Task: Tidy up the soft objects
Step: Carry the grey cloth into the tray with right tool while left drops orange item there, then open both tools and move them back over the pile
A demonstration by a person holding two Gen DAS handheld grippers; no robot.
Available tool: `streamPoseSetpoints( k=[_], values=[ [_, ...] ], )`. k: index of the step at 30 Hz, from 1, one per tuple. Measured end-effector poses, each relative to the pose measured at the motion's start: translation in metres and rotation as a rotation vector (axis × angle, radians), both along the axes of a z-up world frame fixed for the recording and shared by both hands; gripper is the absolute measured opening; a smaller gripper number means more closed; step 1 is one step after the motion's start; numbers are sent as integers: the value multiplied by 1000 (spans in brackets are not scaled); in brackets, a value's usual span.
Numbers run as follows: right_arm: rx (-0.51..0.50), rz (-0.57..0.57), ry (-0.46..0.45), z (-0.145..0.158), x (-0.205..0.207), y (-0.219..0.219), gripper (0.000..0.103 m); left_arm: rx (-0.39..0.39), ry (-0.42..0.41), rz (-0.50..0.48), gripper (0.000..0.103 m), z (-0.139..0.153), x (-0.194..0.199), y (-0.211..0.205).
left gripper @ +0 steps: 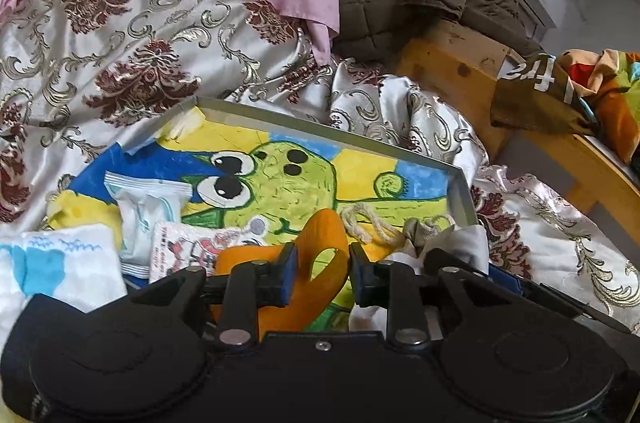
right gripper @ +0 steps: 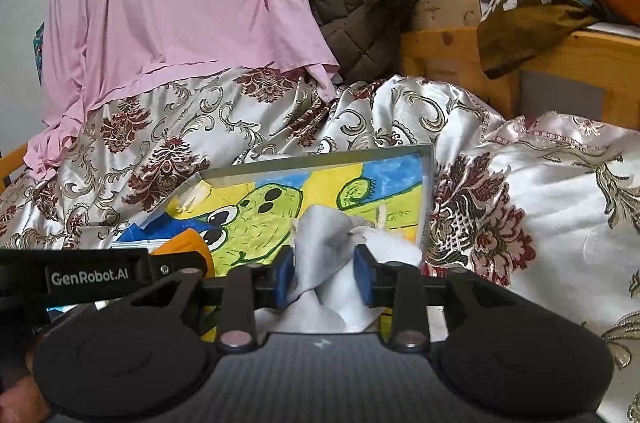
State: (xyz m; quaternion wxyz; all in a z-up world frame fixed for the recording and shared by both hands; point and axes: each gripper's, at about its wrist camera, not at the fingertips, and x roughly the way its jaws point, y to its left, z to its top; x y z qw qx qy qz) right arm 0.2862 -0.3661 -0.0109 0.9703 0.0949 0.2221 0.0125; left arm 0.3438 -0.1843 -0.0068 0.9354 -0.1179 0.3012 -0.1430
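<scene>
While the left gripper [left gripper: 323, 273] grasps an orange soft piece [left gripper: 320, 243] and the right gripper [right gripper: 323, 273] pinches a white cloth [right gripper: 320, 243], both sit over the tray [left gripper: 340, 133]; packets [left gripper: 148, 211] at nine o'clock remain unsorted; task appears midway.

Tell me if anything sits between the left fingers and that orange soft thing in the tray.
Nothing visible does. The orange piece already sits between the left gripper fingers, over the frog-painted tray. The white packet lies off to the left, clear of it.

Black fingers [left gripper: 286, 275], blue pads [right gripper: 283, 277]
</scene>
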Motion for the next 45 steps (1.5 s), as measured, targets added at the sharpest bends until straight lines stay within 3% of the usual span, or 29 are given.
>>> streamPoseSetpoints(
  k=[5, 7, 11, 20, 33, 45],
  values=[
    [-17, -1, 9, 5, -3, -5, 70, 9, 5, 15, 34, 2, -4, -3],
    [-33, -8, 8, 8, -5, -7, 74, 6, 3, 28, 39, 3, -5, -3],
    [29, -4, 5, 11, -8, -15, 82, -5, -2, 53, 47, 7, -8, 1],
    [7, -10, -14, 26, -25, -15, 92, 5, -34, 93, 61, 26, -26, 11],
    [14, 3, -194, 69, -92, -5, 102, 77, -152, 131, 76, 69, -95, 40],
    [-20, 45, -282, 92, -155, 37, 103, 27, -228, 155, 86, 91, -176, 84]
  ],
)
